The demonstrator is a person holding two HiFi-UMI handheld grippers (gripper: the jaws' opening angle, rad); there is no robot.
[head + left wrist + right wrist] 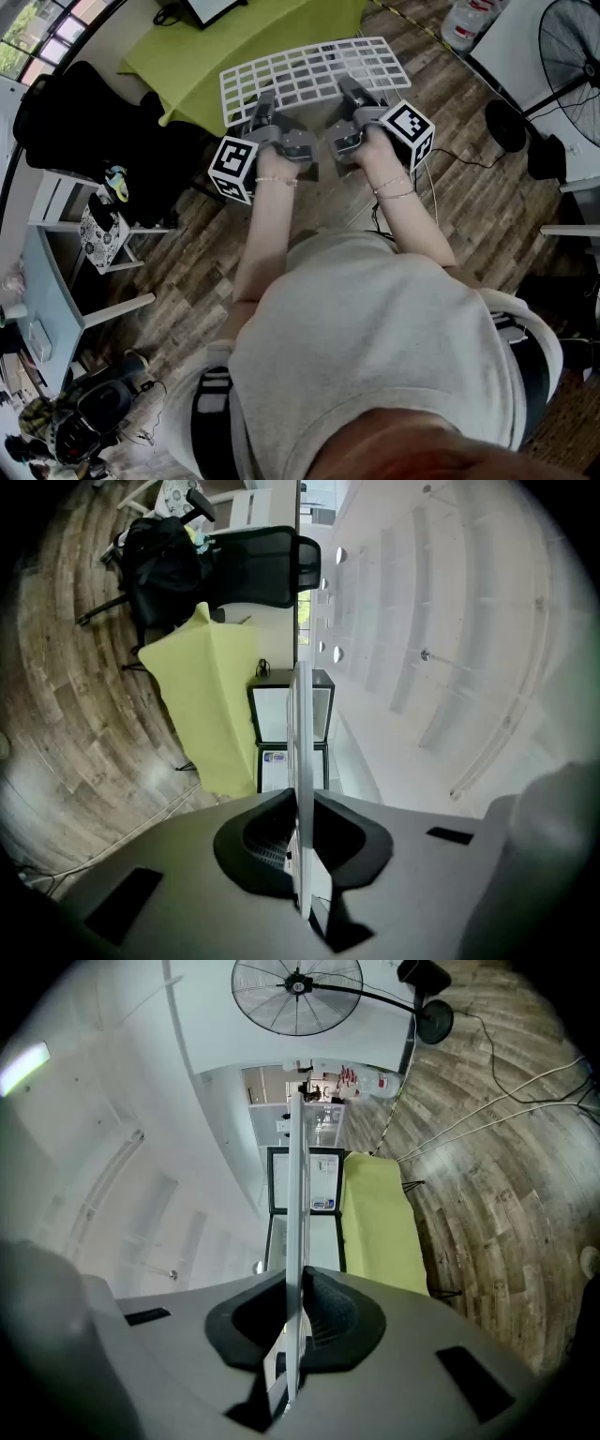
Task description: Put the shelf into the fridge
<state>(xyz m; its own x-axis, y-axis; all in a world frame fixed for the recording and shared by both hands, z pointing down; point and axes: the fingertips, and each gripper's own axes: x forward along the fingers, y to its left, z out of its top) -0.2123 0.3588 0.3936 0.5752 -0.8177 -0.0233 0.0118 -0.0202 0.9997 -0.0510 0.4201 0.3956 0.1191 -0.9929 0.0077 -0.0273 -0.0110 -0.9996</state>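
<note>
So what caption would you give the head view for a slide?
Left gripper and right gripper each clamp the near edge of a white wire shelf.

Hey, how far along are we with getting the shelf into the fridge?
Done: the white wire shelf is picked up and held above the wood floor. In hand: the left gripper and right gripper are each clamped on its near edge, holding it roughly level. Left: the fridge stands ahead, beside the green-covered table. The shelf isn't inside yet, so it needs carrying over and sliding in.
</note>
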